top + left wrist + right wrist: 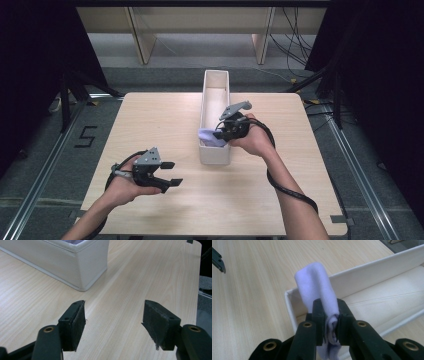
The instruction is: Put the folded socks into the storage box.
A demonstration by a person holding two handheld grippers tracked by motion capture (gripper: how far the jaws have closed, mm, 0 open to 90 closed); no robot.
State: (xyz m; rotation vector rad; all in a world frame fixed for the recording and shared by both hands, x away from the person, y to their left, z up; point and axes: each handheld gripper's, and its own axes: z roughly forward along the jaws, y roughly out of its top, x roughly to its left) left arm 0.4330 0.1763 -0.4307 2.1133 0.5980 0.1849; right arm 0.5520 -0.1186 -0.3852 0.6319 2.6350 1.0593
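A long narrow white box [215,90] stands on the wooden table [150,120], running away from the person. My right gripper [220,134] is shut on a folded lilac cloth [209,137] and holds it over the near end of the box. In the right gripper view the cloth [318,287] sticks up between the closed jaws, above the box's near corner [289,300]. My left gripper [172,174] hovers low over the table at the front left, open, with nothing between its pads [77,325]. The box's near corner [82,262] lies ahead of it.
Beyond the table stand light wooden furniture legs [142,40] and loose cables [295,45] on the floor. Dark curtains flank both sides. A "5" mark [86,136] is taped on the floor at the left. Bare tabletop lies around the left gripper.
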